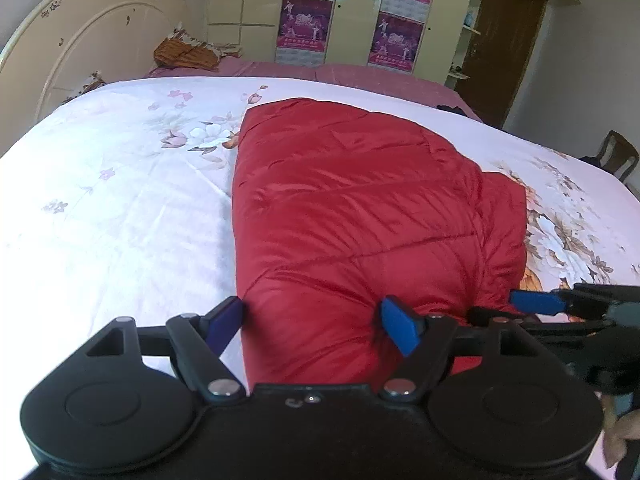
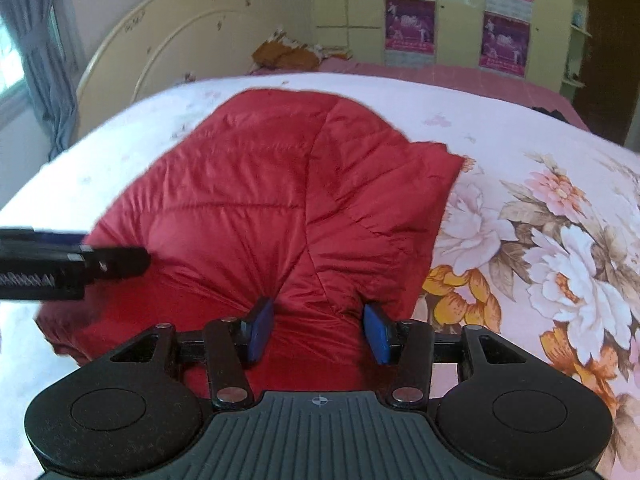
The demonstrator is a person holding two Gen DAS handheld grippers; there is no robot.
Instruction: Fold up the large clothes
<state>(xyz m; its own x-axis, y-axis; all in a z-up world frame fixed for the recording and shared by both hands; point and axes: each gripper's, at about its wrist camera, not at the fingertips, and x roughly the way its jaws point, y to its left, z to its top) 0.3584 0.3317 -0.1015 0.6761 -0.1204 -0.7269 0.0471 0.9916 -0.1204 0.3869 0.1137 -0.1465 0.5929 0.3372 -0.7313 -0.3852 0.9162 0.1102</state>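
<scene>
Right gripper [image 2: 318,330] pinched jacket [image 2: 280,200] hem at lower centre; left gripper [image 1: 312,326] spread, gripping nothing. Slick fabric might slip.

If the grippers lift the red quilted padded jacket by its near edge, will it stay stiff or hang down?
The red quilted padded jacket would likely sag: it bunches between the right gripper fingers. Its puffy panels suggest lightness. Its shiny fabric may slip.

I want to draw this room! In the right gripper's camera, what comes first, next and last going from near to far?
right gripper → red quilted jacket → flowered bedspread → orange cloth → headboard
</scene>
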